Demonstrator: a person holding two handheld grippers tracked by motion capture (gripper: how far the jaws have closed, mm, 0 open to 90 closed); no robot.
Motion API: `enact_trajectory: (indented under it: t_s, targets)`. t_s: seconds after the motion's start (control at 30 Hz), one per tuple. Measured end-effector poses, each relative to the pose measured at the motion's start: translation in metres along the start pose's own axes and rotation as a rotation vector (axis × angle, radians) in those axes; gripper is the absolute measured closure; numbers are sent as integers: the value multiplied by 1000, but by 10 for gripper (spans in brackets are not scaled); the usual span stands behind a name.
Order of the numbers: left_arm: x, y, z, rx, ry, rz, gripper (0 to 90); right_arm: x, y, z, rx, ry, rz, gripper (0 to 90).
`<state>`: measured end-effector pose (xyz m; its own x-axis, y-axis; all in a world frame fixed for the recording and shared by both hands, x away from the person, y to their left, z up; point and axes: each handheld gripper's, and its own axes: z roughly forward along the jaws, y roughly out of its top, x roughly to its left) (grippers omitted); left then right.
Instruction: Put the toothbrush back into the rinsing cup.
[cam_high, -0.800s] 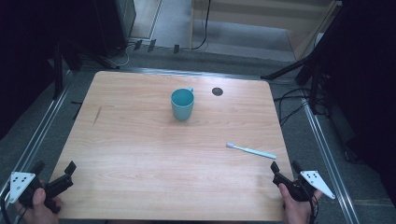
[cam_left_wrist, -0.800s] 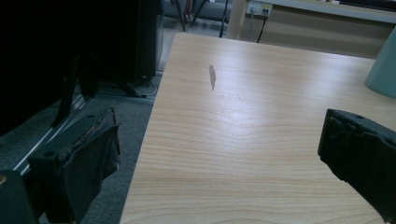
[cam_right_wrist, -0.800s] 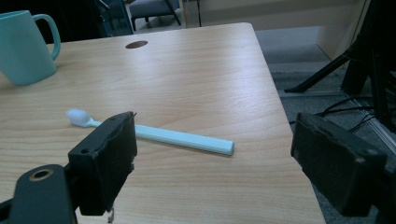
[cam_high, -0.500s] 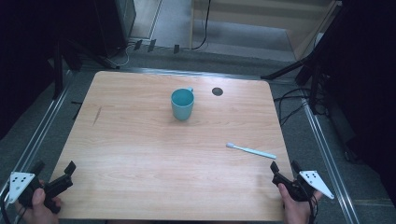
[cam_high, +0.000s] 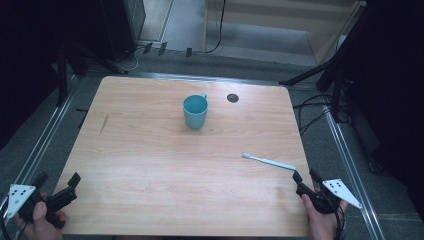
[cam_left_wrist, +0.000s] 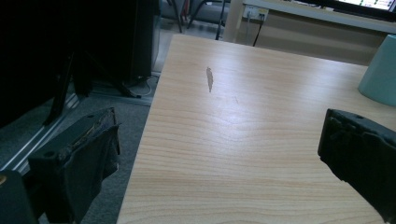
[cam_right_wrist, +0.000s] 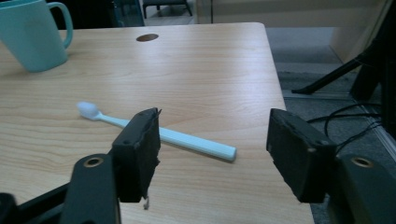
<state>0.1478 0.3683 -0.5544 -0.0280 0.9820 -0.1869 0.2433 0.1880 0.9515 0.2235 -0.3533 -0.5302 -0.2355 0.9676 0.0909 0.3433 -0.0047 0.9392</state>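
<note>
Nothing on the table had shifted between the earlier frames and this moment; both hands had kept their stations at the near edge. The right gripper (cam_high: 305, 179) sat at the near right corner of the wooden table (cam_high: 150, 165), its jaws standing apart with nothing between them. Just ahead of it lay the toothbrush (cam_high: 269, 161), flat on the wood, its white head pointing toward the table's middle and its handle end nearest the gripper, not touched by either jaw. In the right gripper view the toothbrush (cam_right_wrist: 159, 133) ran partly behind the left jaw. The left gripper (cam_high: 57, 186) rested at the near left corner, jaws wide and empty. A teal mug (cam_high: 195, 111) stood upright toward the far side, well apart from both grippers, beside a dark round hole (cam_high: 232, 98).
</note>
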Motion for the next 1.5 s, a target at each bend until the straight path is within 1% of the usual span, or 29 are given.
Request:
enact_trajectory:
  t_s: [0.2,0.33,0.37,0.47,0.5,0.57,0.6,0.67,0.7,0.77,0.8,0.83,0.87,0.9,0.93,0.97,1.07,1.1,1.13,1.17,1.2,1.23,1.27,1.3,1.33,1.37,1.43,1.47,1.5]
  targets:
    - [0,0,0,-1,2,-3,0,3,15,5,31,19,-18,393]
    - [0,0,0,-2,3,-7,0,5,29,12,52,70,32,389]
    - [0,0,0,-2,4,-6,0,9,39,17,73,61,19,393]
    - [0,0,0,-3,4,-7,0,12,47,24,106,41,10,396]
    - [0,0,0,-4,5,-9,0,14,55,32,150,17,8,403]
    - [1,0,1,-6,2,-11,0,15,59,35,168,12,2,409]
    - [0,0,1,-7,1,-13,0,18,66,41,185,1,-17,452]
    - [0,0,1,-8,2,-12,0,19,68,44,196,-2,-30,452]
    - [0,0,1,-8,1,-13,0,22,75,52,241,12,-69,450]
    - [1,0,1,-7,1,-14,0,23,77,55,257,16,-86,451]
    - [1,0,1,-8,1,-17,0,24,80,59,277,22,-110,451]
    - [1,0,1,-9,-1,-20,0,28,86,67,336,46,-167,469]
    - [1,0,1,-9,-1,-20,0,28,86,67,336,46,-167,469]
    - [1,0,1,-10,-2,-21,0,31,88,70,360,47,-197,471]
    - [1,0,1,-9,-2,-21,0,35,91,75,406,59,-251,467]
    - [1,0,1,-10,-2,-21,0,41,95,83,484,124,-338,467]
    - [1,0,1,-9,-3,-20,0,48,97,94,581,193,-458,475]
    - [1,0,1,-9,-3,-20,0,48,97,94,581,193,-458,475]
    - [1,0,1,-9,-3,-19,0,51,98,102,645,205,-545,481]
    - [1,0,1,-9,-3,-19,0,51,98,102,645,205,-545,481]
    - [1,0,1,-9,-3,-19,0,52,99,104,666,199,-563,493]
    - [1,0,1,-9,-3,-19,0,54,100,111,724,209,-605,527]
    - [1,0,1,-9,-4,-19,0,54,100,111,724,209,-605,527]
    - [1,0,1,-10,-5,-19,0,56,100,116,760,231,-648,553]
    - [1,0,1,-10,-5,-19,0,56,100,116,760,231,-648,553]
    - [1,0,1,-10,-4,-19,0,57,100,122,795,265,-690,568]
    - [1,0,1,-10,-4,-18,0,58,100,124,808,273,-709,580]
    - [1,0,1,-10,-7,-14,0,62,102,129,845,296,-795,610]
    - [1,0,1,-10,-7,-14,0,62,102,129,845,296,-795,610]
